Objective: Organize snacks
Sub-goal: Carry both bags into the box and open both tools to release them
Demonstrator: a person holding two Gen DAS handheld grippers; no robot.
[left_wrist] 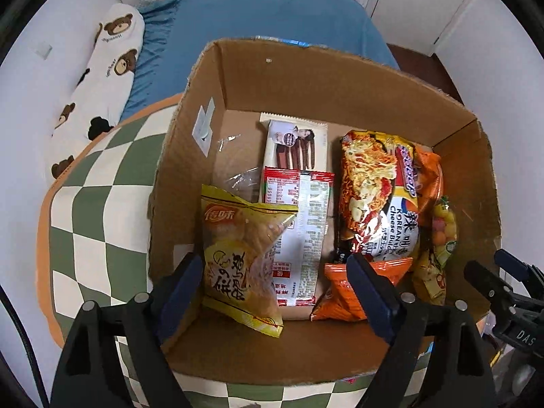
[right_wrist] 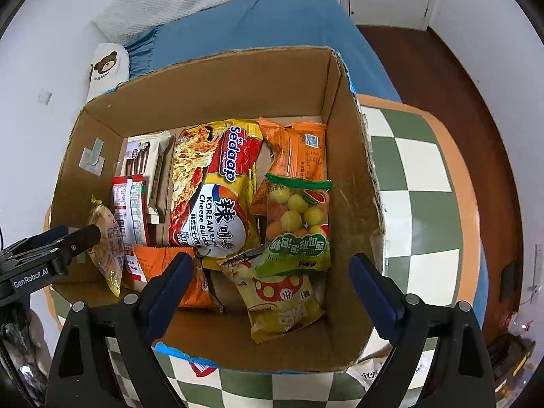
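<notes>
Snack packets (right_wrist: 210, 190) inside cardboard box (right_wrist: 217, 81)

The right gripper (right_wrist: 268, 289) is hovering wide open over the box (right_wrist: 217, 81). Inside the box, the noodle pack (right_wrist: 210, 190) is lying in the middle, the candy bag (right_wrist: 297, 224) right of it, the left gripper (right_wrist: 81, 238) reaching in at the left wall.

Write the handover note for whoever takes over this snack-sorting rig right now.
Left tongs: open, empty, above the box's near left.
Right tongs: open, empty, above the near right.
Cardboard box sits on the checkered cushion.
Done: yellow chip bag, red-white packet, noodle pack, candy-ball bag lie inside.
Left: a packet lies outside, by the box's near right corner.
</notes>
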